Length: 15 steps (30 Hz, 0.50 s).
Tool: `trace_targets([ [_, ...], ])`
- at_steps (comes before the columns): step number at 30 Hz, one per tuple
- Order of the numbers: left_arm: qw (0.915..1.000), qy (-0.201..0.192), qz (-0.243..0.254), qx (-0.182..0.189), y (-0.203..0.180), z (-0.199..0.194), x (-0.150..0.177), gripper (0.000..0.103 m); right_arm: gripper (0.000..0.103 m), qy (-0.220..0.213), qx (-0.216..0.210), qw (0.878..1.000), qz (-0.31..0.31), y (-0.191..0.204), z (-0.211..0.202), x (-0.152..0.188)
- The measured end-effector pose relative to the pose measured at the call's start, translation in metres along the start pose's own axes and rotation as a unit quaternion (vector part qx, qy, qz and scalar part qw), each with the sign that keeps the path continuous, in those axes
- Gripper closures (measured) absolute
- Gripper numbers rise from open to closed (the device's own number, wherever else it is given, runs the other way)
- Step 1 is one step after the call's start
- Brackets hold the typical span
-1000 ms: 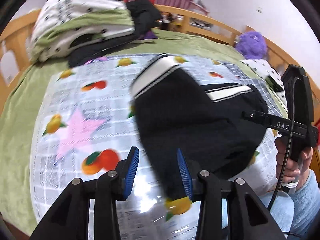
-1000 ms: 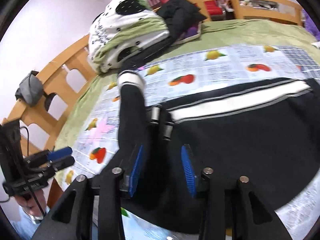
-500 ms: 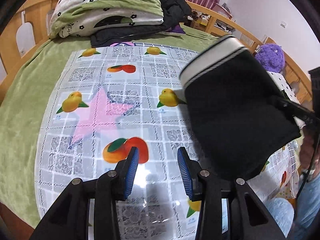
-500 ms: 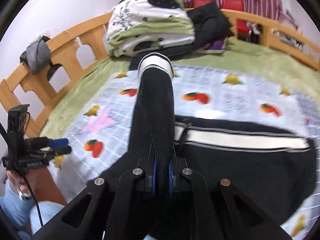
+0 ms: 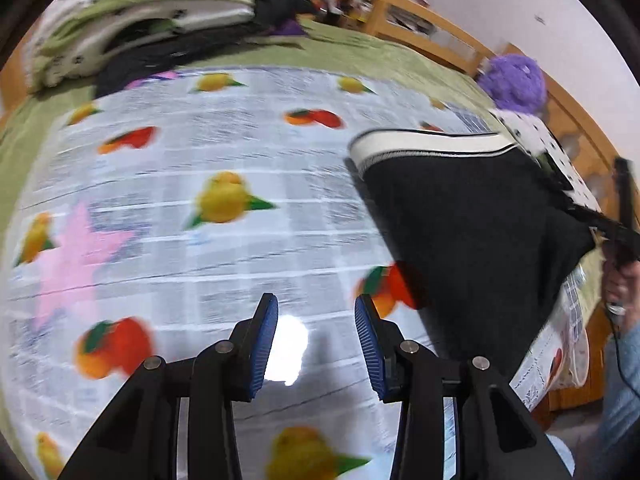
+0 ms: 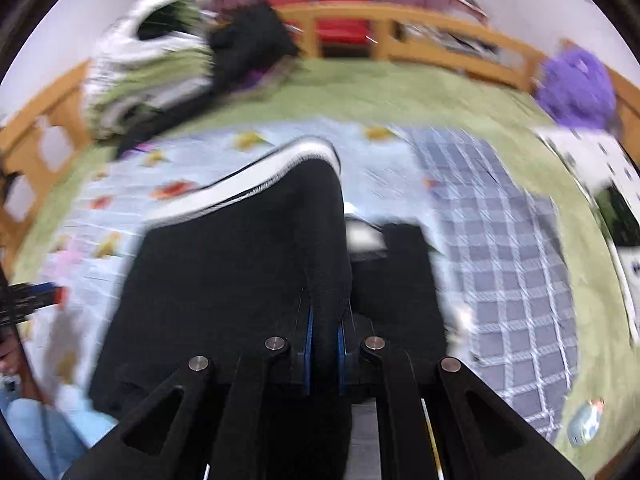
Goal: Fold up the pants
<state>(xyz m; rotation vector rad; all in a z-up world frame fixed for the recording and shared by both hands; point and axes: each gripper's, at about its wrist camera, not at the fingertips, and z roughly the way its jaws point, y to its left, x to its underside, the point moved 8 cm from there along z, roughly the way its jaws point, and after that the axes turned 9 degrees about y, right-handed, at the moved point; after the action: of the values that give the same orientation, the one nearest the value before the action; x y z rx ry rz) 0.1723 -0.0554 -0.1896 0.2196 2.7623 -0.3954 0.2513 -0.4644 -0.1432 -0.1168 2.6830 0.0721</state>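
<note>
The right claw point(image 6: 324, 344) is clenched on the black pants point(image 6: 240, 272), lifting a fold of them over the fruit mat point(image 5: 240, 248) on the bed, while the left claw point(image 5: 316, 340) hangs released, grasping nothing.

A home bedroom: wooden-railed bed point(image 5: 420, 20), folded quilts point(image 5: 132, 20), purple plush toy point(image 5: 514, 82).

Both grippers, the left gripper point(image 5: 316, 340) and the right gripper point(image 6: 323, 340), have black frames, silver screws and ribbed blue pads point(image 5: 264, 340). At the frame's lower right, a light blue sleeve point(image 5: 624, 364) and a thin black cable point(image 5: 619, 354).
</note>
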Motion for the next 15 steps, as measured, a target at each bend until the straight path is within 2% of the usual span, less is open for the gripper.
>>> trace_targets([
  [1, 1.0000, 0.005, 0.007, 0.001, -0.008, 0.006, -0.001, 0.065, 0.095, 0.026, 0.018, 0.999, 0.011, -0.021, 0.023, 0.008],
  [2, 0.9998, 0.011, 0.017, 0.006, -0.018, 0.012, -0.001, 0.065, 0.095, 0.034, 0.019, 0.999, 0.019, -0.031, 0.033, 0.012],
  [3, 0.9996, 0.012, 0.023, 0.011, -0.024, 0.015, -0.001, 0.065, 0.095, 0.038, 0.005, 0.999, 0.036, -0.042, 0.044, 0.017],
  [5, 0.9989, 0.014, 0.035, 0.027, -0.038, 0.019, -0.002, 0.065, 0.094, 0.018, -0.031, 0.998, 0.056, -0.050, 0.046, 0.021],
  [6, 0.9985, 0.014, 0.038, 0.035, -0.043, 0.021, -0.002, 0.065, 0.089, 0.009, -0.033, 0.998, 0.055, -0.050, 0.045, 0.022],
  [9, 0.9969, 0.019, 0.038, 0.066, -0.058, 0.029, -0.005, 0.064, 0.076, -0.001, 0.009, 0.999, 0.042, -0.050, 0.043, 0.025],
  [11, 0.9950, 0.024, 0.035, 0.090, -0.066, 0.037, -0.009, 0.048, 0.076, -0.007, 0.016, 0.999, 0.032, -0.051, 0.039, 0.028],
  [15, 0.9906, 0.023, 0.027, 0.133, -0.081, 0.056, -0.023, 0.045, 0.060, -0.022, 0.018, 0.999, 0.033, -0.059, 0.035, 0.033],
])
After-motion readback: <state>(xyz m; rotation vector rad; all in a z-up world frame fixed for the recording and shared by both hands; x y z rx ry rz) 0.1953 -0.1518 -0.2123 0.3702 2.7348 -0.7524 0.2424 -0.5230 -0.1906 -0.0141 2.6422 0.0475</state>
